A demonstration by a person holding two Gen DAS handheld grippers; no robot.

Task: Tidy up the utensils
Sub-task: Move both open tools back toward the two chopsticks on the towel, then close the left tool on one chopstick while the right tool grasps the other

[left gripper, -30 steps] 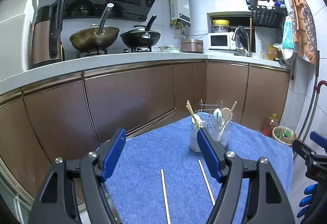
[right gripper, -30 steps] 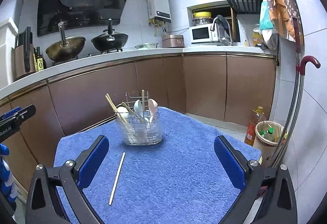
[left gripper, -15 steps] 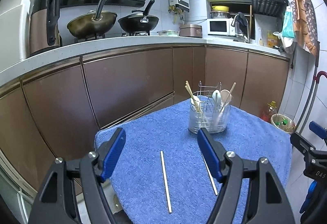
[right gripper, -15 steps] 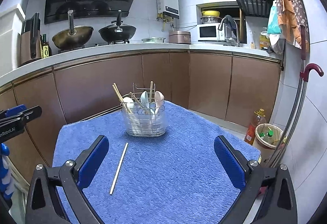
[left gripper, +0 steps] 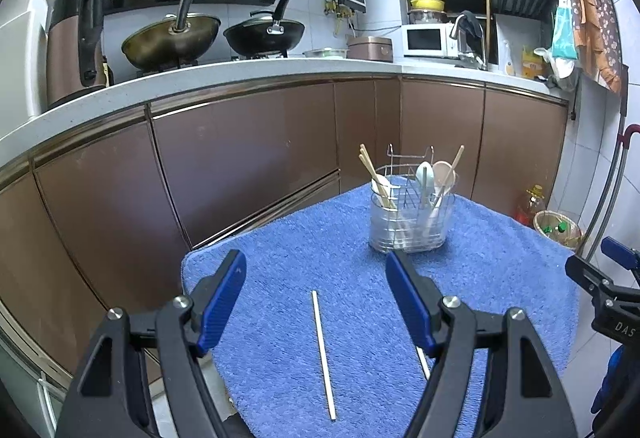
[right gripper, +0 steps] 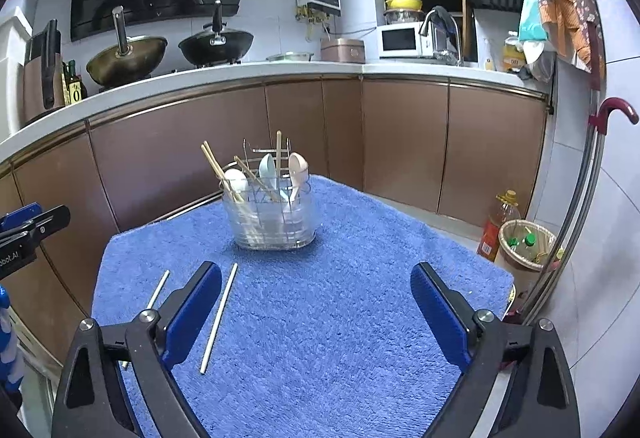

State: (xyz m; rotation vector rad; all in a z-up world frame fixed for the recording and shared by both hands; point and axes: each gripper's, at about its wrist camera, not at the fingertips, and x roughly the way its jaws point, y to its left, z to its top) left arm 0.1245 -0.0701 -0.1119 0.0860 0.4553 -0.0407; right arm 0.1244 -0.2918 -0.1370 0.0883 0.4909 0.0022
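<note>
Two chopsticks flat on towel, 7 o'clock of holder | left gripper wide, empty, over one | right gripper wide, empty | spoons upright in holder

A utensil holder is set near the towel's far edge. Two chopsticks are laid side by side towards its left edge.
</note>
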